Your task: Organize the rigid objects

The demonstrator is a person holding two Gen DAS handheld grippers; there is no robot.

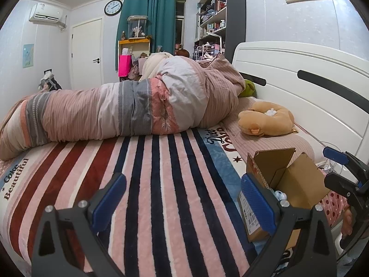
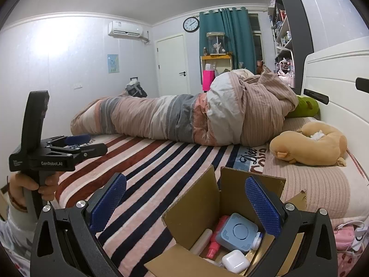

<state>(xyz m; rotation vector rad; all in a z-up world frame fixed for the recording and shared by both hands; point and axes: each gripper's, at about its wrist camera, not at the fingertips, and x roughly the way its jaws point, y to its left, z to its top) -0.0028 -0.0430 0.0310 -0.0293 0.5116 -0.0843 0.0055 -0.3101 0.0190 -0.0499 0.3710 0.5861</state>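
An open cardboard box [image 2: 196, 198] sits on the striped blanket near the bed's front right. Inside it lie a blue square device [image 2: 237, 233], a white earbud case [image 2: 235, 262], a pink bottle [image 2: 216, 237] and a cream tube [image 2: 200, 242]. My right gripper [image 2: 184, 202] hovers open over the box, its right finger above the box's far corner, with nothing held. Left of the box [image 1: 297, 180], my left gripper [image 1: 184, 198] is open and empty above the blanket. In the right wrist view, a hand [image 2: 30, 187] holds the left gripper [image 2: 92, 144] at the far left.
A rolled pink and grey duvet [image 1: 129, 110] lies across the bed behind the striped blanket [image 1: 161, 184]. A tan plush toy [image 2: 309, 145] rests on the pillow by the white headboard [image 1: 299, 78]. White cables and a pink item [image 2: 346, 235] lie at the right edge.
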